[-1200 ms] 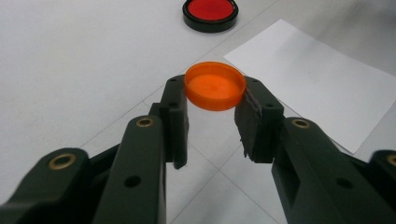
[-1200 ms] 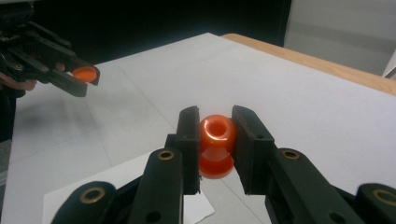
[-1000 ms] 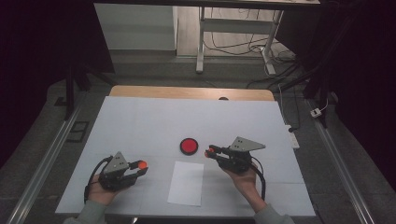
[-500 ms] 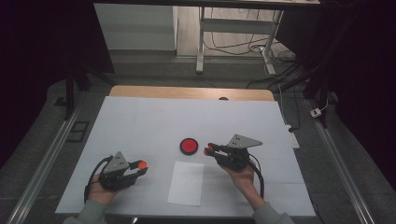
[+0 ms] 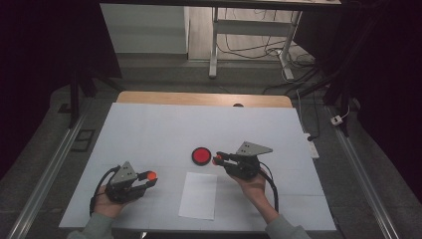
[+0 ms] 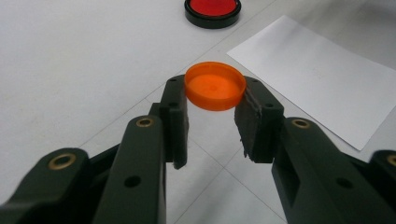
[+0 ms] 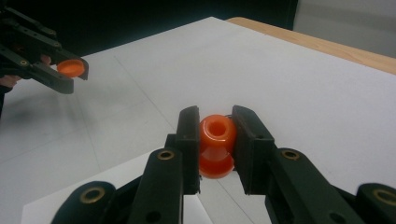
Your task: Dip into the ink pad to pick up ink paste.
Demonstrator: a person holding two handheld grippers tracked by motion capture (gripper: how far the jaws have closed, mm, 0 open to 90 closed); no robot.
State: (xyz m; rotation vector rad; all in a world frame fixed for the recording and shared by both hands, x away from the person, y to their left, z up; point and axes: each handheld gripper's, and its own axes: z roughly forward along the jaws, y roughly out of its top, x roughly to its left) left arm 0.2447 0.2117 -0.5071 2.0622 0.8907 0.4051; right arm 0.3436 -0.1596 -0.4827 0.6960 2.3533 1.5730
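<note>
An orange cap [image 6: 215, 86] is pinched in the left gripper [image 6: 212, 122]. An orange stamp body [image 7: 216, 145] is clamped in the right gripper [image 7: 215, 142], nearer the red ink pad [image 5: 201, 156], just beside it.

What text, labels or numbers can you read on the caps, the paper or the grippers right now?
None can be read.
Orange cap in the left gripper: plain, no lettering.
Orange stamp piece in the right gripper: no marking visible.
White paper sheet: blank on the side that shows.
Red pad in the black round case: no label visible.
Grey plate on the right gripper: no print that can be made out.
</note>
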